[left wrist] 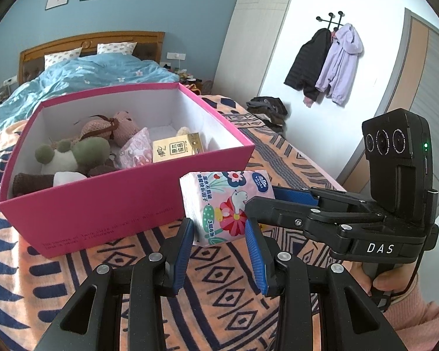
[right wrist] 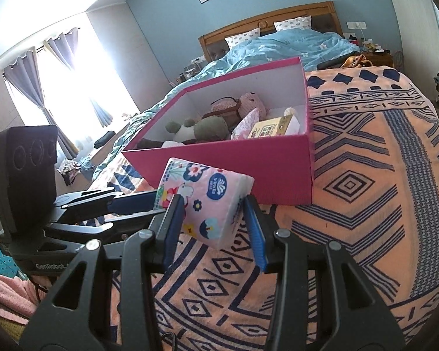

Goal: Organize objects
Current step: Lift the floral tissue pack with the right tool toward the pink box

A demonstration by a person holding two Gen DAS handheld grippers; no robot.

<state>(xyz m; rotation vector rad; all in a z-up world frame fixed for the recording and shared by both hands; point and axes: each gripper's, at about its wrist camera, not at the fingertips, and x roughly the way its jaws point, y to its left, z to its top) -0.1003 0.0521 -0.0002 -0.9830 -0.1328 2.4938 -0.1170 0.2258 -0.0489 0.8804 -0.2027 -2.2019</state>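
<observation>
A pink flowered tissue packet (left wrist: 225, 196) (right wrist: 202, 187) hangs just above the blanket, in front of the pink box's near wall. My left gripper (left wrist: 218, 228) (right wrist: 159, 204) is shut on it, blue pads pressing its two sides. The right gripper (left wrist: 262, 199) (right wrist: 212, 207) comes in crosswise and is also shut on the packet, one finger in front and one behind. The open pink box (left wrist: 102, 204) (right wrist: 248, 158) holds plush toys (left wrist: 87, 149), a yellow tissue packet (left wrist: 178, 146) and a pink lace pouch (left wrist: 136, 149).
The box stands on an orange blanket with dark blue patterns (left wrist: 225, 286) (right wrist: 365, 204). A blue duvet (left wrist: 96, 70) and a wooden headboard lie beyond. Coats (left wrist: 327, 64) hang on the right wall. A hand in a pink sleeve (left wrist: 395, 286) grips the right handle.
</observation>
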